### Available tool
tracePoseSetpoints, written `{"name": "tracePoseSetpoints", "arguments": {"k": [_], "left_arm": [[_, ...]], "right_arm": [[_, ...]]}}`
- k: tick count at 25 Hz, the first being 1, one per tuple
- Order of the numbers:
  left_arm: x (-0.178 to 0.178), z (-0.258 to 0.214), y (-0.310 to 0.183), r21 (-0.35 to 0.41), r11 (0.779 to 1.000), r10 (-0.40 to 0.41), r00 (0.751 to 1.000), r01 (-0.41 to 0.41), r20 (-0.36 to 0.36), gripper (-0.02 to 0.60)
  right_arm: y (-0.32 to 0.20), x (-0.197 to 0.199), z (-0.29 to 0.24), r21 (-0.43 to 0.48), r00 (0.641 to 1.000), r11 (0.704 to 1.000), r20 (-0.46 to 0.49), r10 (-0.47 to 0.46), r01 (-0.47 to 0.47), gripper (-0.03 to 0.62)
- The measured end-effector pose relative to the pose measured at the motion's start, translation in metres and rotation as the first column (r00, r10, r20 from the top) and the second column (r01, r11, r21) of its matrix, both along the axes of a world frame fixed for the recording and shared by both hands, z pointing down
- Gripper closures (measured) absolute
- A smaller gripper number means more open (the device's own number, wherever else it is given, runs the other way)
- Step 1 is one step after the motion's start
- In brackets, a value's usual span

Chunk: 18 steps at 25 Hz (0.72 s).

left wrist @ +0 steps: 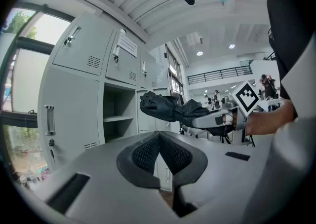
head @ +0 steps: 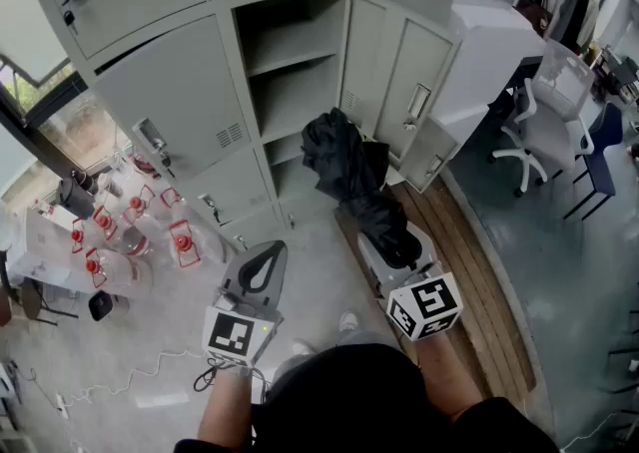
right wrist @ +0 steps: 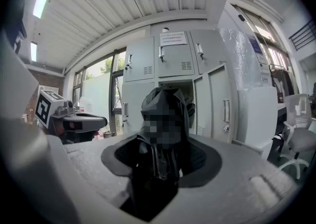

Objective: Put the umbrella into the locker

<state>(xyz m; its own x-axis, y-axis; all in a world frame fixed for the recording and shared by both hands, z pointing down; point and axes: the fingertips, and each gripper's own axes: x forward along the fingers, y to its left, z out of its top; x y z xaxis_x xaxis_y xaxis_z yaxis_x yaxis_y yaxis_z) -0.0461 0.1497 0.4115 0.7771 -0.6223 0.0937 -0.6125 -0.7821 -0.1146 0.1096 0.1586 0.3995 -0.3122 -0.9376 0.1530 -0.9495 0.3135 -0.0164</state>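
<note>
- Grey metal lockers (head: 160, 92) fill the background; one compartment (head: 300, 92) stands open, its door (head: 419, 92) swung out toward 3 o'clock.
- In the head view the right tongs (head: 394, 241) pinch the folded black umbrella (head: 344, 157), which juts toward 11 o'clock, in front of the open compartment.
- At 9 o'clock of them, the left tongs (head: 266, 253) are pressed together with nothing between.

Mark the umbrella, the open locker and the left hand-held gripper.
umbrella (head: 344, 157), head view, folded black canopy.
open locker (head: 300, 97), head view, back wall of its middle compartment.
left hand-held gripper (head: 272, 249), head view, closed tips.
</note>
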Motion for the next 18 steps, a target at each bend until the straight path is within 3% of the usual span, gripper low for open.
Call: {"name": "tracePoseSetpoints", "arguments": {"k": [6, 10, 14, 18], "left_arm": [[0.019, -0.014, 0.004, -0.075, 0.996, -0.042, 0.999, 0.040, -0.019, 0.571], [0.025, -0.007, -0.001, -0.009, 0.999, -0.031, 0.999, 0.031, 0.019, 0.571], [0.040, -0.012, -0.006, -0.085, 0.993, -0.087, 0.996, 0.086, -0.007, 0.571], [0.056, -0.007, -0.015, -0.027, 0.996, -0.085, 0.996, 0.086, 0.029, 0.571]], "right_arm": [[-0.004, 0.015, 0.001, -0.003, 1.000, 1.000, 0.018, -0.003, 0.003, 0.385], [-0.009, 0.022, 0.001, 0.016, 0.998, 0.999, 0.053, -0.033, 0.033, 0.385], [-0.017, 0.030, -0.001, 0.036, 0.996, 0.997, 0.057, -0.073, 0.071, 0.385], [-0.026, 0.045, 0.002, 0.038, 0.990, 0.994, 0.090, -0.106, 0.103, 0.385]]}}
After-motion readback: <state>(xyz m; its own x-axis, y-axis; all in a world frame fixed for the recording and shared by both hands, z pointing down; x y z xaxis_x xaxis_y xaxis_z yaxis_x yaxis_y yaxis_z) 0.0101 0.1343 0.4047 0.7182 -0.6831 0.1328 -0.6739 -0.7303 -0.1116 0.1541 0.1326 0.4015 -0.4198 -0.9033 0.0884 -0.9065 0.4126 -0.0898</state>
